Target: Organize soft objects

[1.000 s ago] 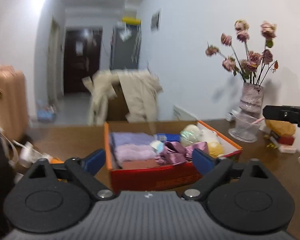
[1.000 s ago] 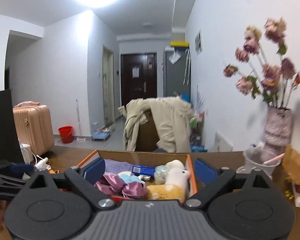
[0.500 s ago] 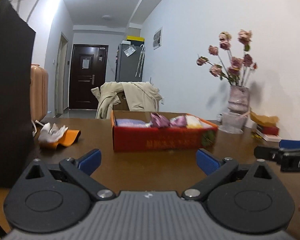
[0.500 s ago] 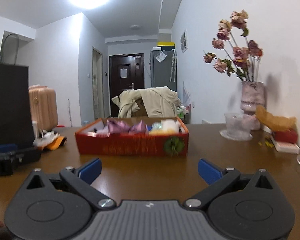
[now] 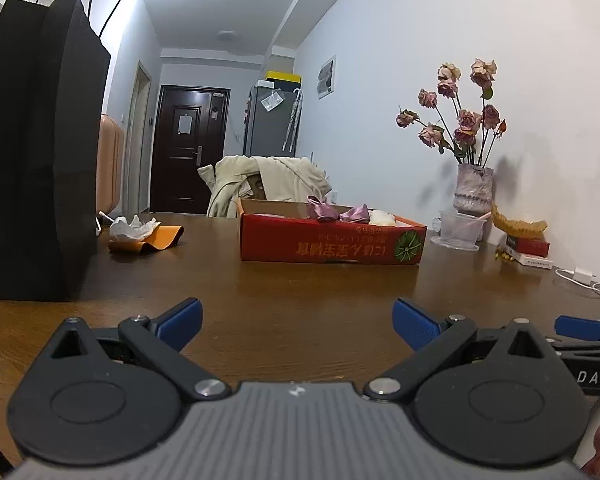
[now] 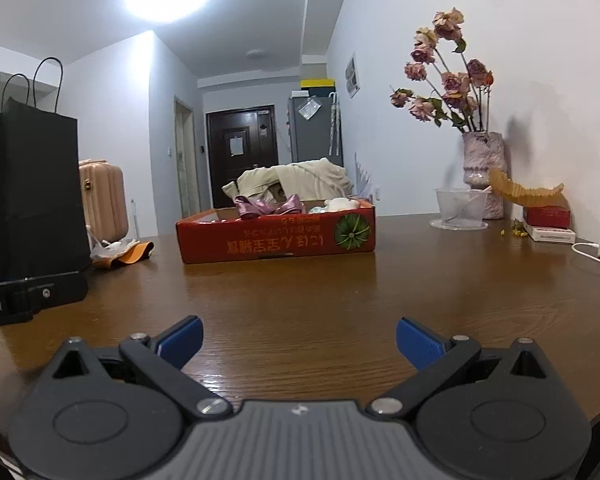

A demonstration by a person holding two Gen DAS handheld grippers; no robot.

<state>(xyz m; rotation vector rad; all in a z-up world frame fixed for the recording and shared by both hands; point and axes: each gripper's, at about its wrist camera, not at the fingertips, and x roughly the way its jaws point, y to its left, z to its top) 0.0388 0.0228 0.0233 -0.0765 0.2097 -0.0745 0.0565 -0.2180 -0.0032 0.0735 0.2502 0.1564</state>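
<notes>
A red cardboard box (image 5: 332, 244) stands in the middle of the brown table (image 5: 300, 300), also in the right wrist view (image 6: 276, 238). Purple satin bows (image 5: 336, 212) and a white plush (image 5: 382, 218) stick up over its rim; the bows (image 6: 268, 206) and the plush (image 6: 338, 204) also show from the right. My left gripper (image 5: 298, 318) is open and empty, low over the table near its front edge. My right gripper (image 6: 298, 338) is open and empty beside it, well short of the box. The right gripper's fingers (image 5: 580, 328) show at the lower right of the left wrist view.
A tall black paper bag (image 5: 40, 160) stands at the left. A white crumpled cloth on an orange piece (image 5: 140, 232) lies left of the box. A vase of dried roses (image 5: 472, 188), a clear cup (image 5: 458, 226), small boxes (image 5: 528, 248) and a white charger cable (image 5: 580, 276) are at the right.
Both grippers have dropped from above the box to just over the table and drawn back toward its front edge. The box now looks farther away and is seen from the side.
</notes>
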